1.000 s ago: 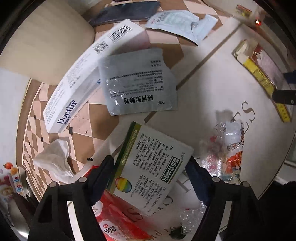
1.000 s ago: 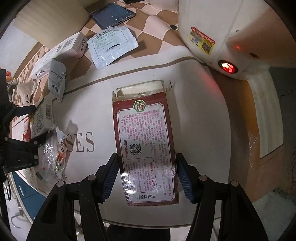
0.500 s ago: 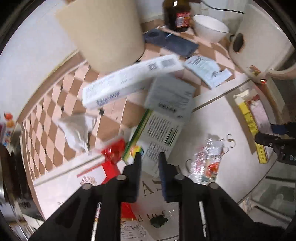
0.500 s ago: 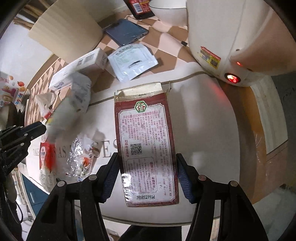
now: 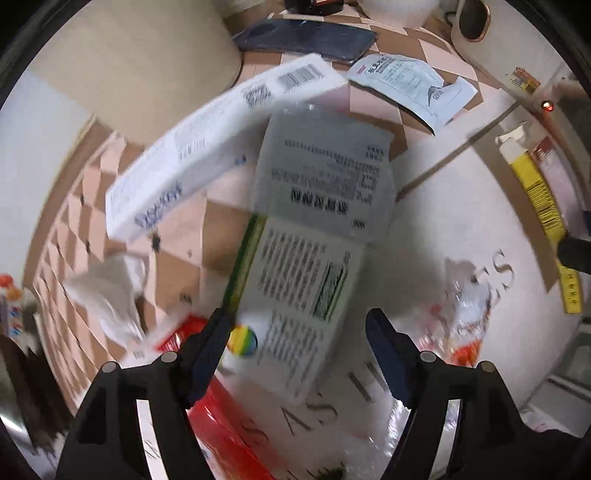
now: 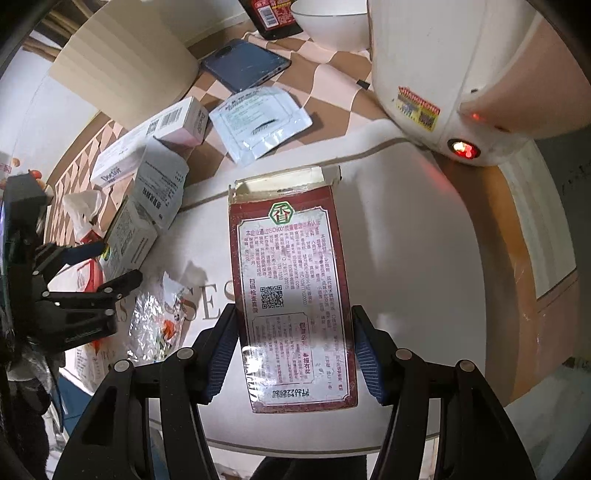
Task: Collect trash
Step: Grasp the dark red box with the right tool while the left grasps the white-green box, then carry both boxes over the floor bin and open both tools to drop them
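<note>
My right gripper (image 6: 291,332) is shut on a dark red carton (image 6: 291,280) with a torn-open far end, held just above the white mat (image 6: 417,266). The same carton shows its yellow side (image 5: 539,199) at the right of the left wrist view. My left gripper (image 5: 297,325) points down over a white medicine box with a green stripe (image 5: 295,295); its jaws are opening, and the box lies between them with the right pad off it. A silver sachet (image 5: 325,173) overlaps the box's far end. From the right wrist view the left gripper (image 6: 107,262) straddles that box (image 6: 129,236).
Around the box lie a long white carton (image 5: 207,158), a crumpled tissue (image 5: 107,295), a red packet (image 5: 221,417) and a clear crinkly wrapper (image 5: 461,314). Farther back are a white sachet (image 6: 258,122), a phone (image 6: 243,64), a bowl (image 6: 332,22) and a rice cooker (image 6: 461,55).
The left jaws stood wide around the white box, drew back and closed to a narrow gap, and now stand wide over it again. The right gripper rose a little with the red carton.
</note>
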Demonstrator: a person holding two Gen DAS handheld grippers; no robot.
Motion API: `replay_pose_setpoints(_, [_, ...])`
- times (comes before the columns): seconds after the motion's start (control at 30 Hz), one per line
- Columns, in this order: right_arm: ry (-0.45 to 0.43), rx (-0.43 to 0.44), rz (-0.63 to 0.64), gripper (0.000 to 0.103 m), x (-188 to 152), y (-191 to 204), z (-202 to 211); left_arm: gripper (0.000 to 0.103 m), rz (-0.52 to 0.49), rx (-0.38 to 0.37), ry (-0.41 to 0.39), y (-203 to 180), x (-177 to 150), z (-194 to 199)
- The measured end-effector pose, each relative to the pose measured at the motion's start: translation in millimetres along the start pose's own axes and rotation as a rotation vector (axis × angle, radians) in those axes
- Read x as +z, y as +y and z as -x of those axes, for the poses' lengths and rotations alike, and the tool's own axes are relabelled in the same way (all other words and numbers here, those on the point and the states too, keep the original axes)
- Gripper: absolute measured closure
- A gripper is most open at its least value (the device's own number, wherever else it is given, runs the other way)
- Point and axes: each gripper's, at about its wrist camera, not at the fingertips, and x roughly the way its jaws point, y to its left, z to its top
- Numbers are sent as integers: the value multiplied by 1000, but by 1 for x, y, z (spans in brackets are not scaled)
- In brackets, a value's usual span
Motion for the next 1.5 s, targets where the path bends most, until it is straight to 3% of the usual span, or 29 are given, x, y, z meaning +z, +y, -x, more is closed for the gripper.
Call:
replay_pose_setpoints(0.1, [4, 9, -13, 41, 4, -5, 1, 31, -9, 23, -9, 1, 6, -4])
replay_pose_setpoints(0.13, [6, 11, -17, 41, 5, -8, 1, 35, -11, 29, -11, 2, 6, -4])
replay_pose_setpoints(0.23, [7, 14, -25, 41, 6, -15, 2, 60, -9, 61, -17, 12, 14, -6])
replay_pose_setpoints(0.27, [7, 17, -30, 41, 7, -16, 3, 82, 12, 45, -19, 19, 14, -3])
replay_pose_setpoints(0.33, [4, 23, -38, 41, 9, -18, 4, 83, 60, 4, -17, 28, 10, 2])
replay_pose_setpoints(0.5, [-14, 28, -38, 41, 9, -19, 12, 84, 166, 44, -56, 44, -9, 24])
replay_pose_setpoints(0.67, [-61, 27, -25, 42, -1, -8, 32, 84, 380, 46, -115, 57, -47, 70])
replay_pose_setpoints(0.77, [-93, 30, -9, 42, -20, 9, 50, 84, 492, 11, -154, 55, -79, 95])
replay_pose_setpoints(0.97, [-176, 40, 5, 42, -107, 53, 88, 84, 596, -54, -229, 22, -174, 135])
replay_pose_setpoints(1.13, [-173, 24, 0, 42, -223, 71, 84, 84, 608, -168, -213, -3, -266, 136])
replay_pose_setpoints(1.3, [-25, -11, -4, 42, -323, 66, 15, 84, 620, -266, -76, -35, -334, 75])
replay_pose_setpoints(1.5, [160, -17, -45, 42, -402, 42, -134, 84, 669, -333, 129, -69, -379, -84])
